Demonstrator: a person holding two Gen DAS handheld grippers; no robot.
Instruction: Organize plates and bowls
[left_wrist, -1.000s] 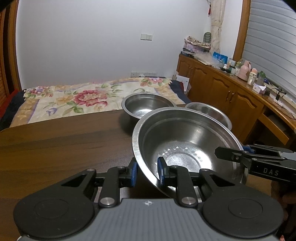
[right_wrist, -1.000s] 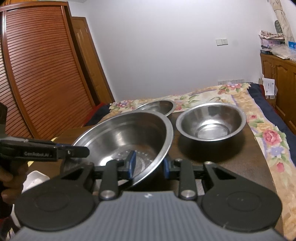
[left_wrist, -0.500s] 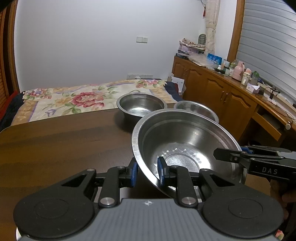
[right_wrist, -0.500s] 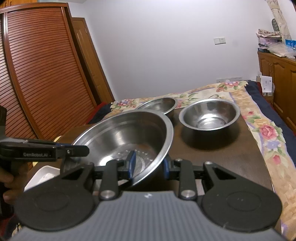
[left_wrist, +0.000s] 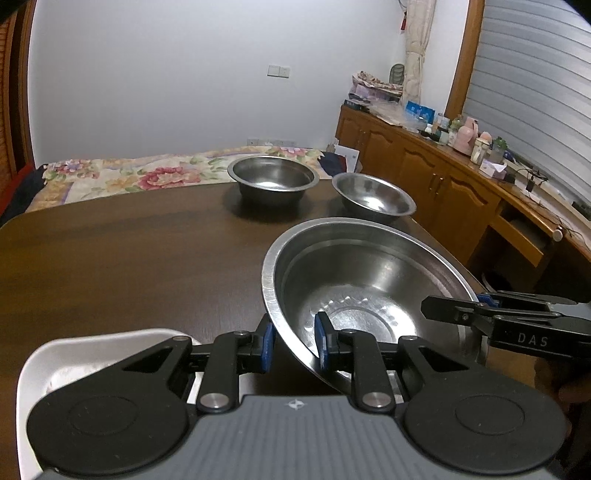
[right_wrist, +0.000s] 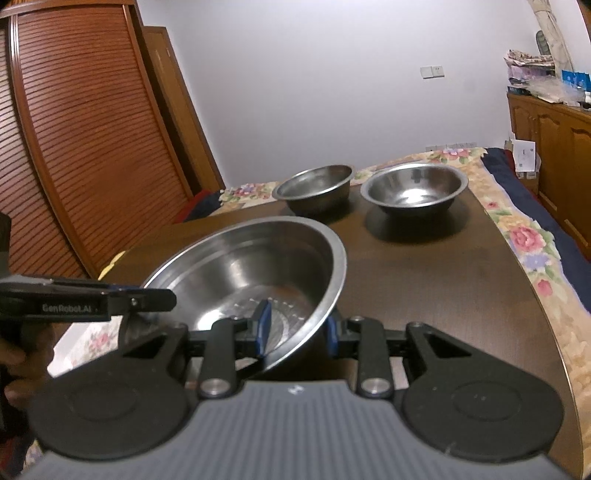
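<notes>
Because the large steel bowl (left_wrist: 369, 288) is wide, each hand-held gripper pinches an opposite rim: left hand-held gripper (left_wrist: 293, 345), right hand-held gripper (right_wrist: 297, 326). It seems held just above the bench (left_wrist: 129, 258), apart from two smaller bowls (left_wrist: 273, 177) (left_wrist: 373, 195) at the far edge.

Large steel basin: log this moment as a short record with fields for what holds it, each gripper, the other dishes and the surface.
held item: large steel basin, gripped on opposite rims
left gripper: shut on the basin's near-left rim, one pad inside, one outside
right gripper: shut on the basin's right rim
other dishes: two smaller steel bowls, one beside the other, at the far end of the table
surface: dark wooden table
near edge: white tray, partly hidden
</notes>
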